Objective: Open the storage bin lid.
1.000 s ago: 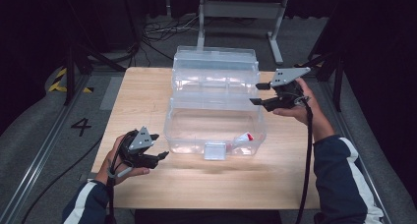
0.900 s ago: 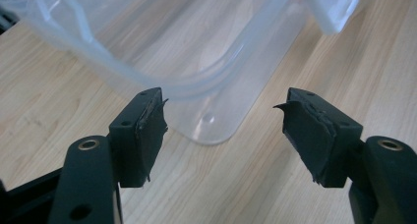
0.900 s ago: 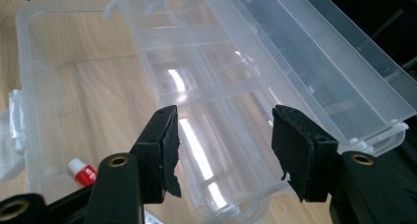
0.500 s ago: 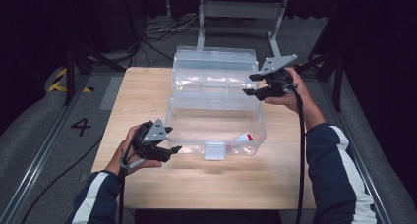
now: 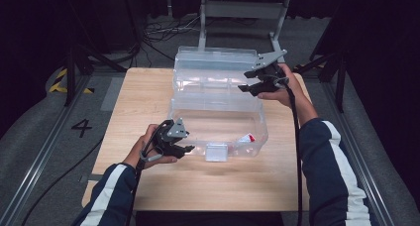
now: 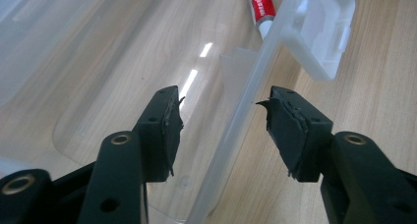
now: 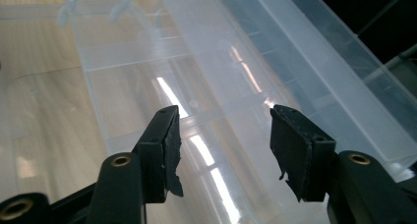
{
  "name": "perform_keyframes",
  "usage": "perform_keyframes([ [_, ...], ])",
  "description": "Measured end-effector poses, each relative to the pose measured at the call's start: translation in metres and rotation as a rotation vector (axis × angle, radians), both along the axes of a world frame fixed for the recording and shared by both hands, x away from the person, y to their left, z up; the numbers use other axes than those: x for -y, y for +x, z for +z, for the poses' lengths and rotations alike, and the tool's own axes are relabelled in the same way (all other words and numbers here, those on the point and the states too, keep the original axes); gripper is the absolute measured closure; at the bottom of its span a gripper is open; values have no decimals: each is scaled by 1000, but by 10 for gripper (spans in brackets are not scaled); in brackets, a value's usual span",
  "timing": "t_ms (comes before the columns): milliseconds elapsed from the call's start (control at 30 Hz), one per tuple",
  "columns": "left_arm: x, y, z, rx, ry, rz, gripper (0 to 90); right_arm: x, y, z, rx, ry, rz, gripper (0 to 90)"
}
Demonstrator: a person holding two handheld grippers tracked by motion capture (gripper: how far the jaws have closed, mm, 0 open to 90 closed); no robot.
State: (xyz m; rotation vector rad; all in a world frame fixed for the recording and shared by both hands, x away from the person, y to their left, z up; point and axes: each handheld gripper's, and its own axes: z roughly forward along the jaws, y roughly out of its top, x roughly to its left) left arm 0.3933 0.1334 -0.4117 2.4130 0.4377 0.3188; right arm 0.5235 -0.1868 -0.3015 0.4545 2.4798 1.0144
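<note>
The clear box (image 5: 218, 122) stands open in the middle of the table (image 5: 148, 97), its lid (image 5: 218, 70) at 12 o'clock. The left gripper (image 6: 223, 130) straddles the front wall; its jaws have just been closing, not yet pressing. The right gripper (image 5: 246, 81) hovers released at the lid. Next, I think, clamp the wall and close the lid.

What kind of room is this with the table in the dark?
Probably a lab or studio for recording handling work. A bare wooden table stands between floor rails, cables lie on the floor behind it, and a number 4 is marked beside it.
</note>
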Motion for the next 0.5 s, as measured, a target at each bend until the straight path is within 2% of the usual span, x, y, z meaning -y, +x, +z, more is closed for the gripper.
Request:
perform_keyframes([
  [100, 4, 3, -3, -14, 23, -16, 517, 0, 3, 3, 9, 16, -18, 460],
  [133, 5, 3, -3, -2, 30, -17, 534, -1, 6, 2, 9, -2, -26, 456],
  [167, 5, 4, -2, -7, 31, -22, 551, -3, 10, 0, -11, -15, -36, 454],
  [233, 5, 4, -1, -14, 16, -25, 563, -5, 15, -4, -21, -34, -47, 460],
  [333, 7, 4, -2, -9, 45, -33, 609, -10, 21, -11, -43, -63, -53, 484],
  [367, 7, 4, -3, -9, 52, -37, 636, -12, 23, -14, -52, -76, -50, 516],
  [400, 8, 3, -4, -8, 72, -49, 664, -13, 24, -15, -59, -87, -53, 522],
  [433, 9, 2, -5, -2, 84, -54, 693, -15, 24, -17, -49, -84, -54, 552],
  [500, 10, 1, -5, 4, 89, -52, 685, -16, 23, -17, -56, -59, -39, 574],
])
